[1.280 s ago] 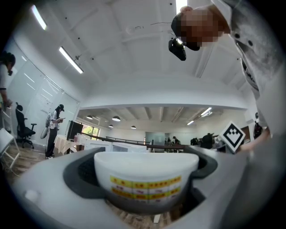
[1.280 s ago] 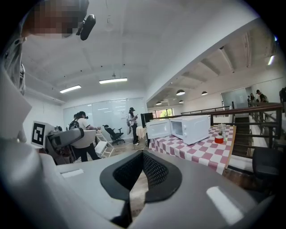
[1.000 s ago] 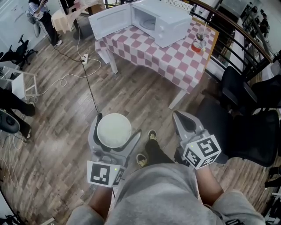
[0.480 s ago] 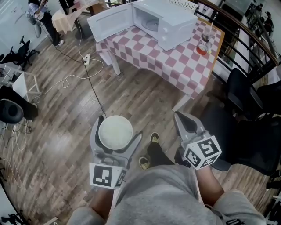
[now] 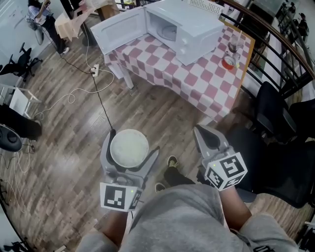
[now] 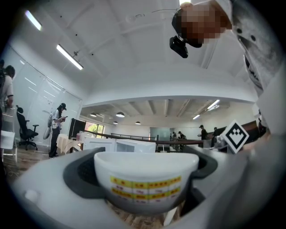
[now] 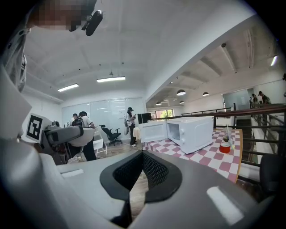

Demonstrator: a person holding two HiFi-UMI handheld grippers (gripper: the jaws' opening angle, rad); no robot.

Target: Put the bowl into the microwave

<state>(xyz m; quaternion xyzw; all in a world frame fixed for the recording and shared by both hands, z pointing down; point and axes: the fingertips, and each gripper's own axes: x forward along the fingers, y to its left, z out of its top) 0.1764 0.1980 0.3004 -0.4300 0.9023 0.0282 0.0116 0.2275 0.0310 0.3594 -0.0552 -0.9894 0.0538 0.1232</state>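
Observation:
A white bowl [image 5: 129, 146] with a yellow label band [image 6: 145, 182] sits between the jaws of my left gripper [image 5: 132, 143], which is shut on it low over the wooden floor. My right gripper [image 5: 209, 138] is beside it at the right, shut with nothing held; its dark pads [image 7: 152, 172] meet. The white microwave [image 5: 184, 24] stands far ahead on a pink-and-white checked table [image 5: 197, 78], its door [image 5: 118, 29] swung open to the left and its cavity showing. The right gripper view shows the microwave [image 7: 190, 132] too.
A glass and a red-filled dish [image 5: 229, 61] stand at the table's right end. A cable [image 5: 101, 98] and power strip [image 5: 93, 66] lie on the floor at the left. Black chairs [image 5: 275, 113] and a railing are on the right. A person [image 5: 42, 15] stands far left.
Both grippers keep their pose and hold. The view has shifted slightly, so the table and microwave sit a little differently in frame, and the shoes below have moved.

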